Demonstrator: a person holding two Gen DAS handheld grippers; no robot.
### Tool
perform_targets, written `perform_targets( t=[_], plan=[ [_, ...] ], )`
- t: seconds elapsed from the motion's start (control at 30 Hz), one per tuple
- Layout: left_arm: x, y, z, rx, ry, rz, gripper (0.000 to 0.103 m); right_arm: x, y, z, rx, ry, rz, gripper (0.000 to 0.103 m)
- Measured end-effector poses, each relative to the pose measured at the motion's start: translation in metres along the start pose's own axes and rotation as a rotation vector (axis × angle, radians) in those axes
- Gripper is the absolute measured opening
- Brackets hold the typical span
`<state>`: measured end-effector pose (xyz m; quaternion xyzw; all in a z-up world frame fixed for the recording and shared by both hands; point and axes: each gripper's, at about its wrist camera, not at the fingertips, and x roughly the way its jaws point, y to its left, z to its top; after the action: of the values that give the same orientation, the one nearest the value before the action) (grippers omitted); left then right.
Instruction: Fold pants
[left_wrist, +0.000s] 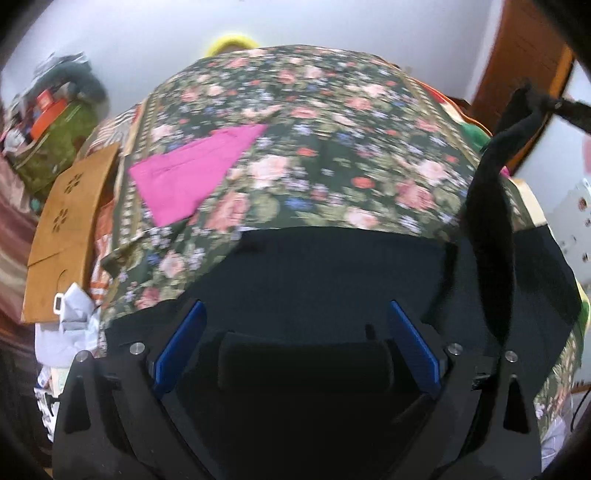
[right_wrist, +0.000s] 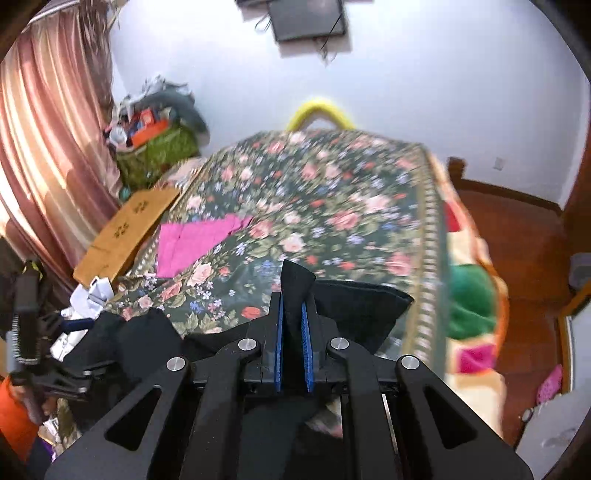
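Black pants lie on the near part of a bed with a floral cover. My left gripper is open just above the black cloth, its blue pads wide apart. A strip of the pants rises at the right, lifted by the other gripper. In the right wrist view my right gripper is shut on a fold of the black pants, held above the bed. The left gripper shows at the left edge, over black cloth.
A folded pink cloth lies on the bed's left side, also in the right wrist view. A brown board and white crumpled things lie at the left edge. A green bag, a curtain and wooden floor surround the bed.
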<state>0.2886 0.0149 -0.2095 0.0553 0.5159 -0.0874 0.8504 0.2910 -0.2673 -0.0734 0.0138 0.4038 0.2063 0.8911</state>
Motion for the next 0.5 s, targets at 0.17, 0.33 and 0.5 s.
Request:
perform_targets(
  t=[0.17,0.33,0.5],
  plan=[
    [0.006,-0.051,-0.005,0.099,0.025,-0.018,0.098,-0.051,-0.022,-0.025,0.018,-0.048,-0.046,0.008],
    [0.007,-0.086,-0.015,0.167,0.052,-0.064,0.098,-0.08,-0.045,-0.062,0.061,-0.065,-0.092,0.008],
    [0.01,-0.113,-0.028,0.212,0.072,-0.081,0.099,-0.088,-0.065,-0.122,0.148,-0.015,-0.115,0.008]
  ],
)
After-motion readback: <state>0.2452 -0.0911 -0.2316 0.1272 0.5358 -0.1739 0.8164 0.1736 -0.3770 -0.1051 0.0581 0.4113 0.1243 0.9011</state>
